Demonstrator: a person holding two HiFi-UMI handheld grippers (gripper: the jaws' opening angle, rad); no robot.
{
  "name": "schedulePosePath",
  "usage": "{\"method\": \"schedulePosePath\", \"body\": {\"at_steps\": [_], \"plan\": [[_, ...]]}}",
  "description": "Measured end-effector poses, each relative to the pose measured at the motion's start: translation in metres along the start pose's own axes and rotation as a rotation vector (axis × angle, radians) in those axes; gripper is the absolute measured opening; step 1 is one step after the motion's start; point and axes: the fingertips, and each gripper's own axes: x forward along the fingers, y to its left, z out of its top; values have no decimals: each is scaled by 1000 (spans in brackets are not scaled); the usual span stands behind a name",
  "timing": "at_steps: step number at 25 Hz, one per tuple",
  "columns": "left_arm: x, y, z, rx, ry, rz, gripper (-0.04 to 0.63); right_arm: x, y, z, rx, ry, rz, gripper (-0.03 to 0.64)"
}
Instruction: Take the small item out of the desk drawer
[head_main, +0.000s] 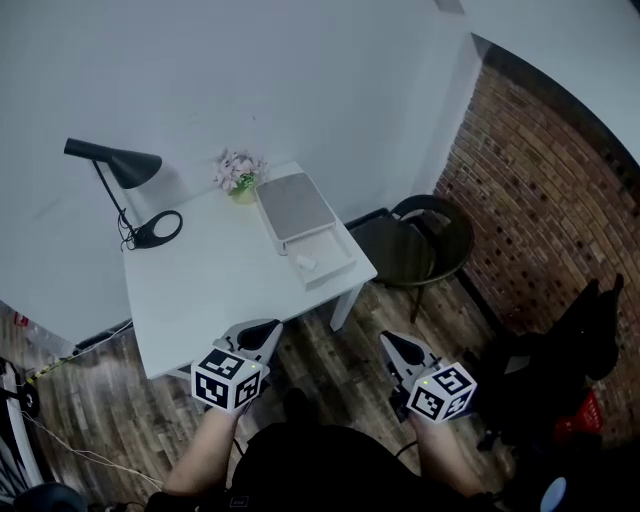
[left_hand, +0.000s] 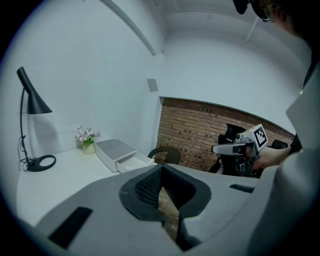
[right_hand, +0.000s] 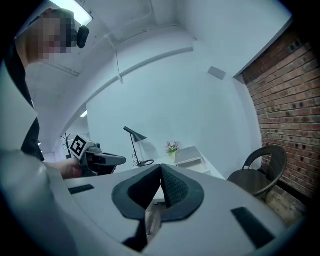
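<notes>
A small grey-topped drawer unit (head_main: 292, 207) stands on the white desk (head_main: 210, 285), its drawer (head_main: 335, 265) pulled out toward the desk's right edge. Inside the drawer lies a small white item (head_main: 305, 263). Both grippers hang below the desk's near edge, well short of the drawer. My left gripper (head_main: 266, 330) is shut and empty, its tips touching (left_hand: 161, 169). My right gripper (head_main: 391, 342) is also shut with nothing in it (right_hand: 161, 168). The left gripper view shows the unit (left_hand: 114, 149) and open drawer (left_hand: 135, 161) far ahead.
A black desk lamp (head_main: 118, 165) and a small flower pot (head_main: 240, 178) stand at the back of the desk. A dark round chair (head_main: 425, 240) sits right of the desk by the brick wall (head_main: 550, 200). Wooden floor (head_main: 340, 370) lies under the grippers.
</notes>
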Motion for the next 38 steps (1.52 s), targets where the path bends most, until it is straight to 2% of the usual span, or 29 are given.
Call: {"method": "schedulePosePath", "body": {"at_steps": [6,14,19,25,31,33,38], "plan": [[27,58,19,-13,7,-51,8,96,7,24,-48,43,52,5],[38,97,19,-50,21,-46,8,123,-17,14,-28,106,10,5],[51,104,9,-96,45,-28,8,131,-35,11,-9,127,18,6],[74,104,23,-121,45,16,8,145,-66,13,-29,173,60,6],[108,100,46,-86,48,66,8,155,-99,35,-42,154,121,13],[119,96,54,-82,38,84,8,157,-110,42,-54,157,150,62],[136,98,61,-50,63,153,8,186,-118,51,-132,194,240,93]]}}
